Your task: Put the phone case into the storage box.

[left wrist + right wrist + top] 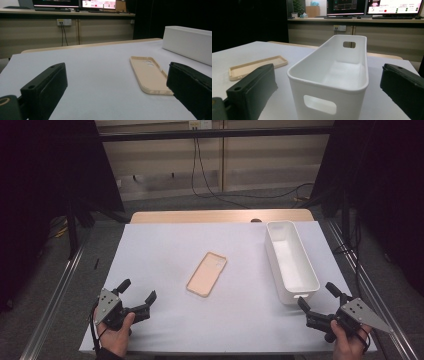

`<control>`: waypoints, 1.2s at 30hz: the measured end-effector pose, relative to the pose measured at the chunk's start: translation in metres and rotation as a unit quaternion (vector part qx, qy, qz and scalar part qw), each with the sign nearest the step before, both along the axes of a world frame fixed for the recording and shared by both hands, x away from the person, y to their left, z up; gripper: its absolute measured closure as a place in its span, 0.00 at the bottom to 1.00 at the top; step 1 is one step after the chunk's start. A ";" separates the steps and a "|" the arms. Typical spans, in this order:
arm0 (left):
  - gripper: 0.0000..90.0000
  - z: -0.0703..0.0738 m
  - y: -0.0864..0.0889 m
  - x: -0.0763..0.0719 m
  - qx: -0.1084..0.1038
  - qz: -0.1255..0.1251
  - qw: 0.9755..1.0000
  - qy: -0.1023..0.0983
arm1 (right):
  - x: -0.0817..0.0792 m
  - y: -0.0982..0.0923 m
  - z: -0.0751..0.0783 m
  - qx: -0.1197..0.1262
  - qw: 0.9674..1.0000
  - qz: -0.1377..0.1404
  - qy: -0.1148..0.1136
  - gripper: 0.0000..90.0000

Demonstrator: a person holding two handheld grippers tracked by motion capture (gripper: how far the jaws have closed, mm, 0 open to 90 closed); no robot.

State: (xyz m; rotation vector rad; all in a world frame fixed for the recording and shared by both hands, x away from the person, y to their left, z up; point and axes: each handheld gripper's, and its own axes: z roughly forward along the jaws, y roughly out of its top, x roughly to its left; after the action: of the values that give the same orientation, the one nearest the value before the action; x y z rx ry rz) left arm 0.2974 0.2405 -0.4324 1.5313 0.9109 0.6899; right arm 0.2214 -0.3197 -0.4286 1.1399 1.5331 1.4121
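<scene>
Case point(207, 274), a thin tan phone shell with raised rims and a camera cutout, is lying hollow side up near the middle of the desk point(165, 250). Just right of it, well apart, a long white plastic bin point(291, 260) with rounded corners and handle slots in its ends is standing empty. A smooth white sheet is covering the desk, with a strip of pale wood showing at the far edge. Beyond are grey floor, loose cables, a beige wall with a socket, dark curtains at both sides and lit monitors on a counter. The left claw point(137, 290) is resting low at the near left corner, jaws apart, holding nothing. The right claw point(316, 294) is sitting by the bin's near end, jaws apart and empty.
</scene>
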 end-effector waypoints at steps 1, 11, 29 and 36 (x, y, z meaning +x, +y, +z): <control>0.04 -0.001 0.000 0.000 -0.005 -0.003 1.000 0.005 | 0.001 0.000 0.000 0.000 1.000 0.001 0.000 0.00; 0.03 -0.001 -0.002 0.002 0.009 0.001 1.000 0.008 | 0.001 0.000 -0.001 0.003 1.000 0.003 0.003 0.00; 0.04 0.006 -0.025 0.014 0.025 -0.057 0.998 0.017 | 0.002 -0.001 -0.001 0.005 1.000 0.005 0.004 0.00; 0.04 0.008 -0.034 0.021 0.014 -0.073 0.997 0.023 | 0.001 -0.002 -0.001 0.006 1.000 0.003 0.005 0.00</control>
State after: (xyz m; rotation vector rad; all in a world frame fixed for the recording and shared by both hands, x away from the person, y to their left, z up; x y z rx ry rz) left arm 0.3185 0.2061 -0.4249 1.6265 0.8176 0.5668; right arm 0.2228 -0.3214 -0.4299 1.1524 1.5392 1.4237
